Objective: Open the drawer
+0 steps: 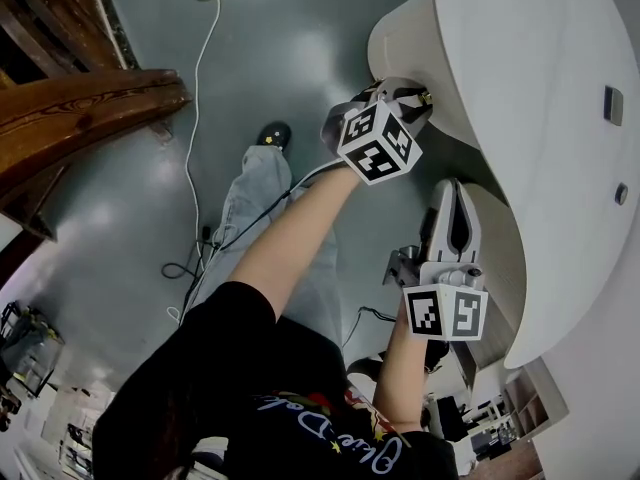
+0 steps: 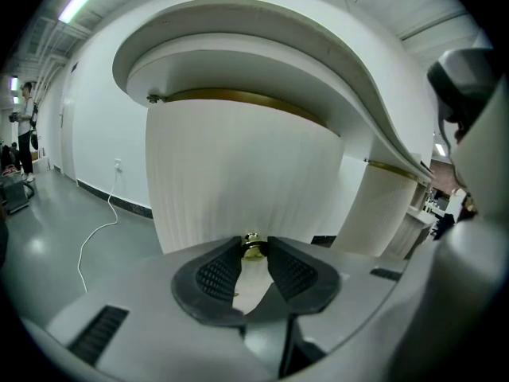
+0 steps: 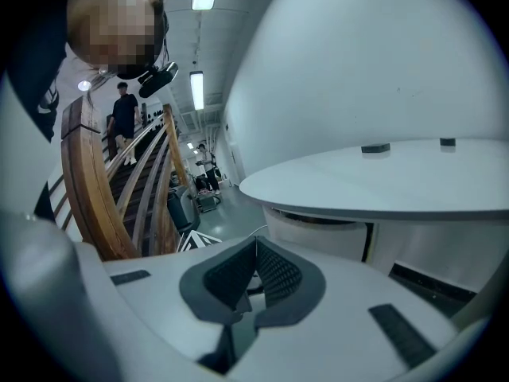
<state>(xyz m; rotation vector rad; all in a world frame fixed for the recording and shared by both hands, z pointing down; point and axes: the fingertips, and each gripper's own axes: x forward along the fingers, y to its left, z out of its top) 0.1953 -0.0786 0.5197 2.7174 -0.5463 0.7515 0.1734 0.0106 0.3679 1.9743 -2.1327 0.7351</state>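
both forearms reach forward and down in the head view, left gripper (image 1: 412, 96) against the white counter (image 1: 520, 118), right gripper (image 1: 456, 196) lower. left gripper view: jaws pinch the brass knob (image 2: 253, 245) on the ribbed drawer front (image 2: 238, 173). right gripper view: jaws closed together, empty.

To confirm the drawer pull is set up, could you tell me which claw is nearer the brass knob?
Left. The left claw is closed on the brass knob; the right claw hangs shut and empty, away from it.
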